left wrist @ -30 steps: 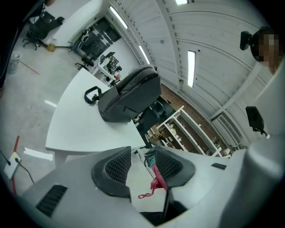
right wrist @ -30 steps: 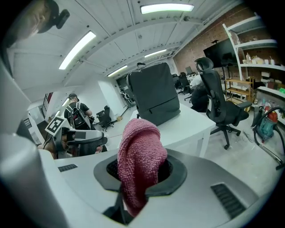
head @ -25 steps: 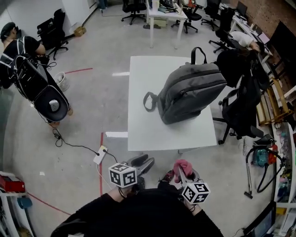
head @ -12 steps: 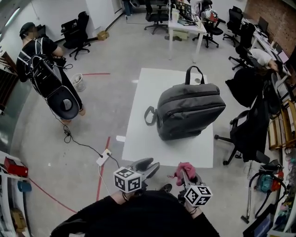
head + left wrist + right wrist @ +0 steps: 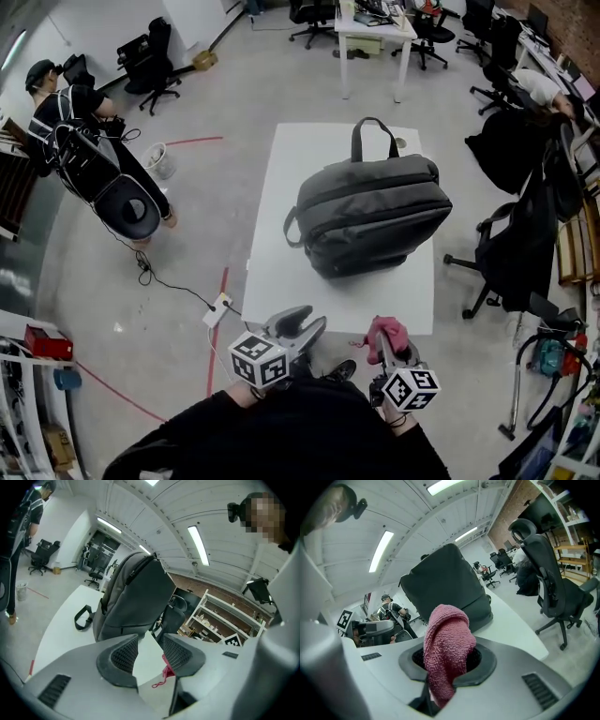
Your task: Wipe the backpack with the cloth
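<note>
A grey backpack lies on the white table, its top handle toward the far end and a side strap loop at its left. In the left gripper view the backpack stands ahead on the table. My left gripper hangs just short of the table's near edge, jaws open with nothing between them. My right gripper is shut on a pink cloth; the cloth bulges out over the jaws, with the backpack beyond it.
A person with a large black bag stands at the far left. Black office chairs draped with dark clothes crowd the table's right side. A power strip and cable lie on the floor by the table's near left corner. A second table stands behind.
Both grippers and my head have come closer to the table's near edge; the backpack now sits nearer in view. The cloth stays clamped in the right gripper, the left stays open.
</note>
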Demonstrator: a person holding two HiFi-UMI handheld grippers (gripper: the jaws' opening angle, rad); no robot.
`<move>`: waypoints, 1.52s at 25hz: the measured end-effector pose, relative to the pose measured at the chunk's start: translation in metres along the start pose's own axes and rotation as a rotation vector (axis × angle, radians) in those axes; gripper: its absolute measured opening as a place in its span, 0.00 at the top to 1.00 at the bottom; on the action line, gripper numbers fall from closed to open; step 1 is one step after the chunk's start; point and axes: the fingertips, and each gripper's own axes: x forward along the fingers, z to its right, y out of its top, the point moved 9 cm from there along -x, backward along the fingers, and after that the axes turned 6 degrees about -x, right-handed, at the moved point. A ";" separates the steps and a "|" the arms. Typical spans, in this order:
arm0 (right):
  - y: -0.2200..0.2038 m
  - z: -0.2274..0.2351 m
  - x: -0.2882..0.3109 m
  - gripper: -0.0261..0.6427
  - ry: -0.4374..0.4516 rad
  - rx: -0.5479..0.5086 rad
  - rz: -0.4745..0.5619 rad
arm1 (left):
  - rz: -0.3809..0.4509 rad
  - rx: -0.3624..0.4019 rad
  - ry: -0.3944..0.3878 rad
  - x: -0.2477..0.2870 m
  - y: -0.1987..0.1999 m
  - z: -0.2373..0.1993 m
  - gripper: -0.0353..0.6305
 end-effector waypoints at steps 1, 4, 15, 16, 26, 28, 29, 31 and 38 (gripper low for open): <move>0.009 0.001 0.004 0.82 -0.011 -0.020 0.017 | 0.013 0.019 0.010 0.006 0.007 -0.004 0.68; 0.047 0.005 0.012 0.82 -0.056 -0.026 0.087 | 0.057 0.062 0.020 0.023 0.033 -0.014 0.68; 0.210 -0.043 0.030 0.82 -0.174 -0.145 0.463 | 0.129 0.258 -0.166 0.028 0.112 -0.066 0.56; 0.222 -0.049 0.030 0.82 -0.195 -0.174 0.490 | 0.128 0.257 -0.188 0.024 0.115 -0.074 0.56; 0.304 -0.100 0.084 0.82 -0.257 -0.634 0.448 | 0.207 0.257 -0.285 0.004 0.158 -0.083 0.56; 0.304 -0.123 0.109 0.82 -0.175 -0.709 0.380 | 0.227 0.257 -0.281 0.000 0.160 -0.073 0.56; 0.299 -0.137 0.121 0.82 -0.110 -0.757 0.348 | 0.232 0.253 -0.277 0.000 0.159 -0.068 0.56; 0.285 -0.172 0.140 0.82 0.044 -0.903 0.297 | 0.234 0.242 -0.265 0.000 0.154 -0.060 0.56; 0.234 -0.254 0.159 0.82 0.287 -1.335 0.160 | 0.247 0.234 -0.167 -0.003 0.148 -0.042 0.56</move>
